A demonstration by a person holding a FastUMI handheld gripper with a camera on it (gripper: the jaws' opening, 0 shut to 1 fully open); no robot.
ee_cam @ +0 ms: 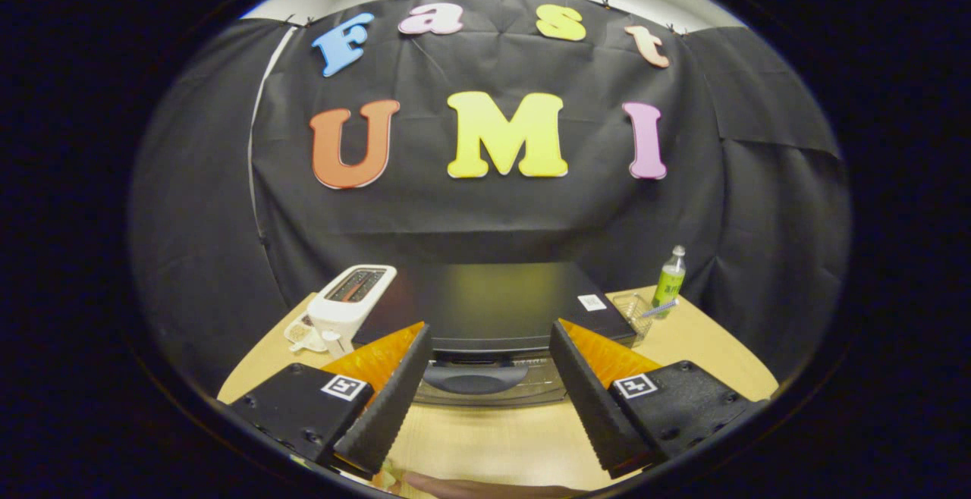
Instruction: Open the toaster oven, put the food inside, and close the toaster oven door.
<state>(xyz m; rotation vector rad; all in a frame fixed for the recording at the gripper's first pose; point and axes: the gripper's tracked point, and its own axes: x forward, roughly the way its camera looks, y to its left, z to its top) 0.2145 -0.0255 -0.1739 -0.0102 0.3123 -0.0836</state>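
The wooden table [683, 347] spreads out below me, pale and rounded at its far edge, with the black cloth wall behind it. Squarely ahead of my tongs sits the toaster oven [485, 305], a wide dark box seen from above and in front; its flat top takes up the middle of the table, a small white sticker near its right back corner, and its door handle [474, 376] shows as a dark rounded bar just beyond my fingertips, with the door shut as far as I can judge from this angle. My gripper [489, 393] hangs released above the near part of the table, its two fingers [391, 400] spread wide apart and grasping nothing, the handle lying in the gap between them but farther off. To the left of the oven stands a white pop-up toaster [350, 303], tilted a little in the lens, its slots facing up. At its foot, touching or nearly so, is a small white dish [302, 330] holding something brownish that I cannot make out clearly. On the right, past the oven's corner, a clear container [633, 309] rests on the wood, and just beside it a green bottle [670, 280] stands upright with a pale cap.
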